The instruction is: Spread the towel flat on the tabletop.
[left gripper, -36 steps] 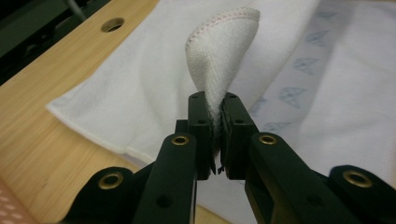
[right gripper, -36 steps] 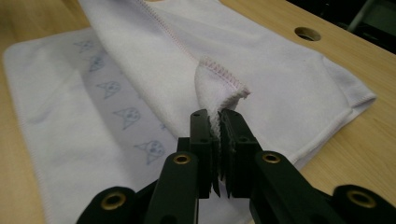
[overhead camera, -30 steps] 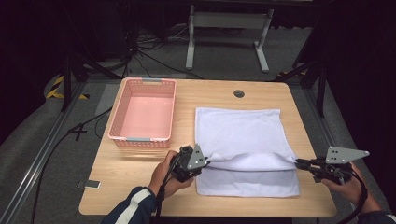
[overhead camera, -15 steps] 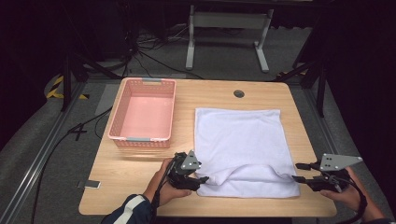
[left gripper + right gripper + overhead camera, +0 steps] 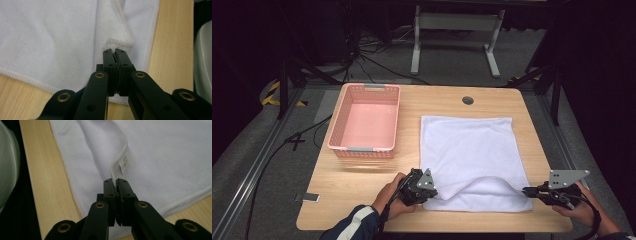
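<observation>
A white towel (image 5: 469, 150) lies folded on the right half of the wooden table (image 5: 362, 187), its upper layer drawn toward the near edge. My left gripper (image 5: 432, 191) is shut on the upper layer's near left corner (image 5: 117, 44), just above the lower layer. My right gripper (image 5: 527, 190) is shut on the near right corner, where a small label (image 5: 124, 163) hangs from the hem (image 5: 117, 165). Between the two grippers the upper layer's near edge sags in a shallow ridge (image 5: 477, 183).
A pink plastic basket (image 5: 364, 121) stands empty on the left half of the table. A round cable hole (image 5: 468, 100) sits near the far edge. Cables and a metal stand (image 5: 454, 35) lie on the floor beyond the table.
Both grippers have pulled the towel's upper layer toward the near edge of the table, from about mid-towel down to the near edge, and sunk lower.
</observation>
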The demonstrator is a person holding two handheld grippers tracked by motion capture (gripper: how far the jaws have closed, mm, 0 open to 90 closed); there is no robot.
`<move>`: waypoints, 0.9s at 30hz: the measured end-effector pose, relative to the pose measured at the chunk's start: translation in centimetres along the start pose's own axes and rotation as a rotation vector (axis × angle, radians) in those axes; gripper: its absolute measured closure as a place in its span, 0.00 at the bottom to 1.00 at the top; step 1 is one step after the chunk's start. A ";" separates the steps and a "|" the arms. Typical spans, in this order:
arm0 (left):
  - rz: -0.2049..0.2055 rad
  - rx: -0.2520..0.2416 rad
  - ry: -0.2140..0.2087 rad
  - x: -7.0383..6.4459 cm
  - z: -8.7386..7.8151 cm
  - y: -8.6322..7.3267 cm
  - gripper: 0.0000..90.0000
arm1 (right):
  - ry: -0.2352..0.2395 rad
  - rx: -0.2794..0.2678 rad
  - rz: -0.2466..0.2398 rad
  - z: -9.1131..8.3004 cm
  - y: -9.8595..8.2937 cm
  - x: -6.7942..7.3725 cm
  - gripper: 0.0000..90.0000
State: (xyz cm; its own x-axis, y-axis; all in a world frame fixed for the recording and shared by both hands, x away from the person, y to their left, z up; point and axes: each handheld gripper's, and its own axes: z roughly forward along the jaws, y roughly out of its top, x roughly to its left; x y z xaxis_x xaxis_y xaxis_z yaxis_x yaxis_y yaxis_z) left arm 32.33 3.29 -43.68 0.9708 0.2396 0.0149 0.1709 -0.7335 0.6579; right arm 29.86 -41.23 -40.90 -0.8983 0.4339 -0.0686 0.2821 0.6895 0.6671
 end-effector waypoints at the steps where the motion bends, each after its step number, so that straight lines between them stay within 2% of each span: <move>1: 0.001 -0.013 0.011 -0.1 -0.4 -0.2 0.98 | 0.007 -0.007 -0.019 -0.5 -0.3 0.2 0.95; 2: 0.001 -0.013 0.011 -0.1 -0.4 -0.2 0.98 | 0.007 -0.007 -0.019 -0.5 -0.3 0.2 0.95; 3: -0.008 -0.040 -0.004 -0.2 -0.7 -0.5 0.98 | 0.017 -0.017 -0.030 -0.7 -0.4 0.3 0.95; 4: 0.012 -0.044 -0.012 -0.4 -1.2 -0.7 0.98 | 0.034 -0.028 -0.047 -0.9 -0.6 0.5 0.94; 6: 0.011 -0.023 0.005 -1.0 -1.7 -1.3 0.97 | 0.076 -0.027 -0.081 -1.3 -0.8 1.0 0.94; 7: 0.007 -0.016 -0.002 -1.1 -1.7 -1.6 0.97 | 0.094 0.003 -0.089 -1.3 -1.0 1.3 0.93; 9: -0.003 0.037 -0.017 -1.6 -1.5 -2.2 0.93 | 0.127 0.059 -0.105 -1.0 -1.3 1.6 0.90; 11: -0.030 0.049 0.006 -1.7 -1.4 -2.6 0.71 | 0.140 0.104 -0.096 -0.7 -1.6 1.7 0.78; 12: -0.056 0.047 0.031 -1.5 -1.4 -2.7 0.64 | 0.129 0.117 -0.094 -0.6 -1.6 1.7 0.74; 13: -0.082 0.023 0.038 -1.3 -1.5 -2.8 0.58 | 0.106 0.124 -0.081 -0.6 -1.7 1.6 0.70; 15: -0.120 -0.024 0.054 -1.0 -1.8 -2.6 0.50 | 0.067 0.102 -0.054 -0.8 -1.8 1.1 0.63; 16: -0.123 -0.043 0.066 -0.8 -1.8 -2.3 0.46 | 0.040 0.079 -0.039 -1.0 -1.8 0.8 0.61; 18: -0.110 -0.072 0.074 -0.5 -1.6 -1.5 0.43 | -0.027 0.011 0.017 -1.2 -1.3 -0.1 0.59; 20: -0.092 -0.088 0.070 -0.1 -1.0 -0.3 0.42 | -0.071 -0.047 0.079 -0.8 -0.3 -1.2 0.60; 23: -0.067 -0.118 0.073 0.9 0.1 1.5 0.43 | -0.140 -0.061 0.078 0.9 1.6 -2.5 0.65; 24: -0.079 -0.129 0.061 1.4 0.6 2.0 0.44 | -0.145 -0.053 0.077 1.7 2.2 -3.1 0.67; 25: -0.070 -0.121 0.057 2.1 1.1 2.5 0.46 | -0.150 -0.047 0.078 2.7 2.8 -3.7 0.69; 26: -0.070 -0.108 0.068 2.6 1.8 2.9 0.46 | -0.144 -0.032 0.082 3.8 3.2 -4.3 0.70; 27: -0.048 -0.091 0.077 3.1 2.5 3.2 0.47 | -0.142 -0.008 0.083 4.8 3.6 -4.8 0.72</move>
State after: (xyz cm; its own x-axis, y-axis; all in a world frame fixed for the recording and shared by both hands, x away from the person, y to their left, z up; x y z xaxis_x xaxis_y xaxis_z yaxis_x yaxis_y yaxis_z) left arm 36.34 0.16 -43.40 0.9453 0.3241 0.0373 0.1976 -0.6598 0.7250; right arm 36.83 -38.09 -41.71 -0.8154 0.5670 -0.1165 0.3503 0.6436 0.6805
